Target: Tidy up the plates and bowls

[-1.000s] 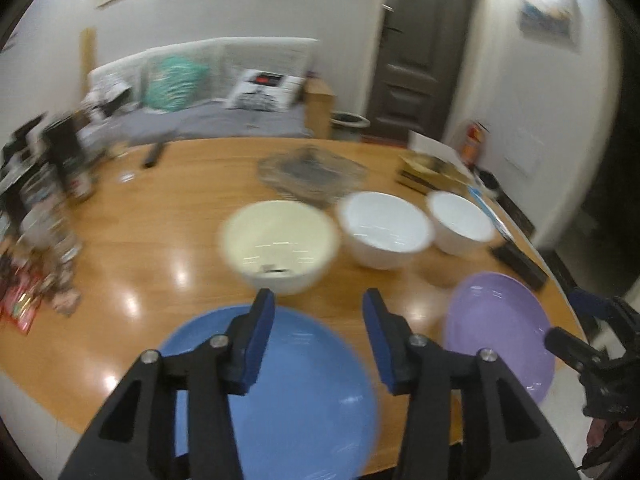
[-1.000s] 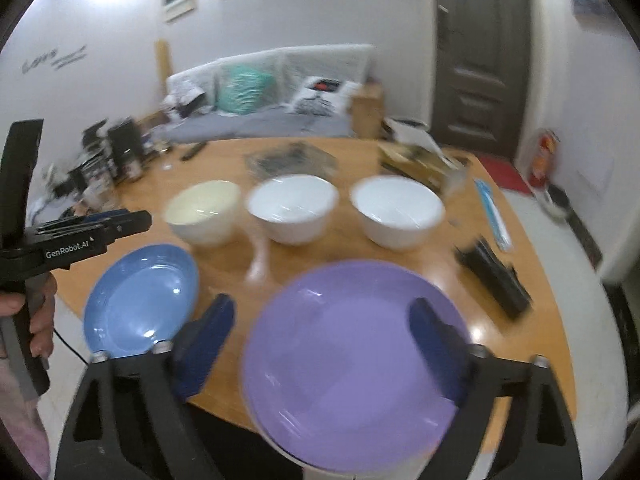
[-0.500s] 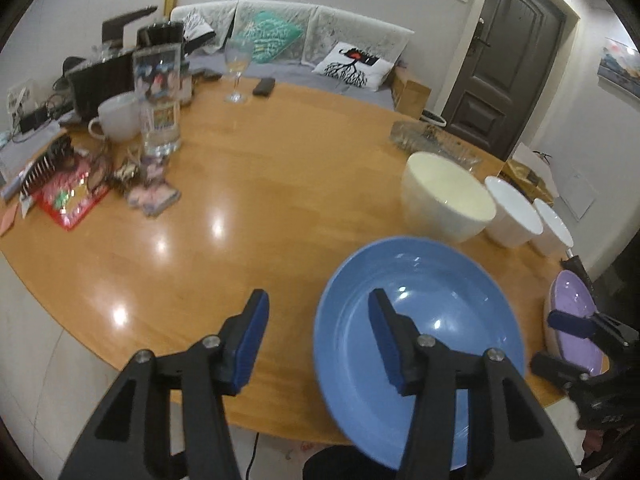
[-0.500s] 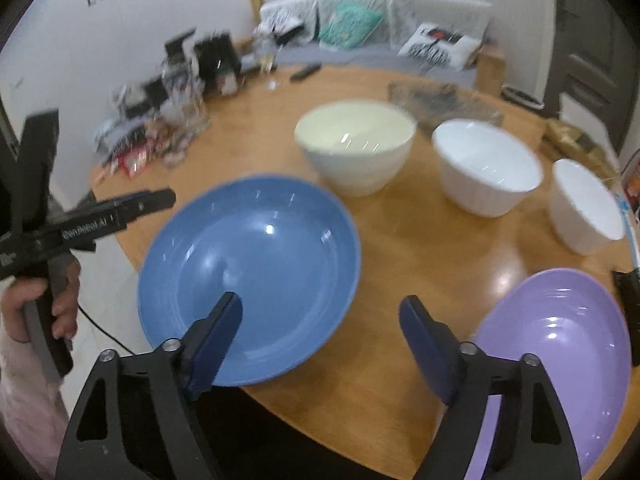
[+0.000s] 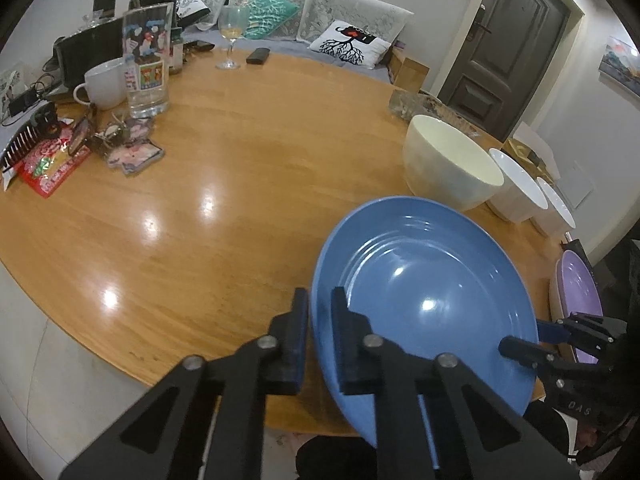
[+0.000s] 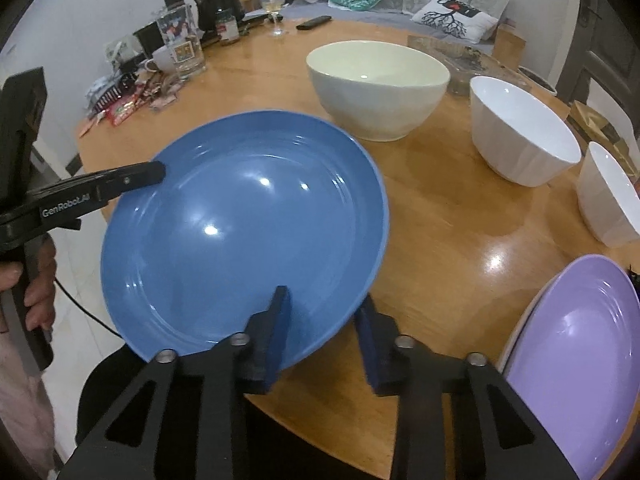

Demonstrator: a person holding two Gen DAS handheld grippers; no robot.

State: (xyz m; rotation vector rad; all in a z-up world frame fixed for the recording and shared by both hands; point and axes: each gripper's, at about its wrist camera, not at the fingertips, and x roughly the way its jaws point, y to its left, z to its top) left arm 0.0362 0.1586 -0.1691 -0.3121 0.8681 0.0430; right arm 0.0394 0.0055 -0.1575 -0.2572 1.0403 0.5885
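A blue plate (image 5: 424, 292) lies at the near edge of the round wooden table (image 5: 224, 200); it also shows in the right wrist view (image 6: 248, 232). My left gripper (image 5: 320, 308) is shut on its left rim. My right gripper (image 6: 324, 308) straddles the plate's near right rim, jaws still apart with a gap. A purple plate (image 6: 572, 364) lies to the right, also in the left wrist view (image 5: 580, 292). A cream bowl (image 6: 376, 84) and two white bowls (image 6: 520, 132) (image 6: 608, 196) stand in a row behind.
A glass tray (image 6: 468, 60) sits behind the bowls. Clutter fills the far left: a printed glass (image 5: 146, 60), a mug (image 5: 104, 84), a wine glass (image 5: 232, 32), snack packets (image 5: 52, 160), a kettle (image 6: 218, 0). A sofa and door stand beyond.
Both grippers have swung left to the blue plate. The left gripper has shut on its rim; the right one has narrowed around the opposite rim.
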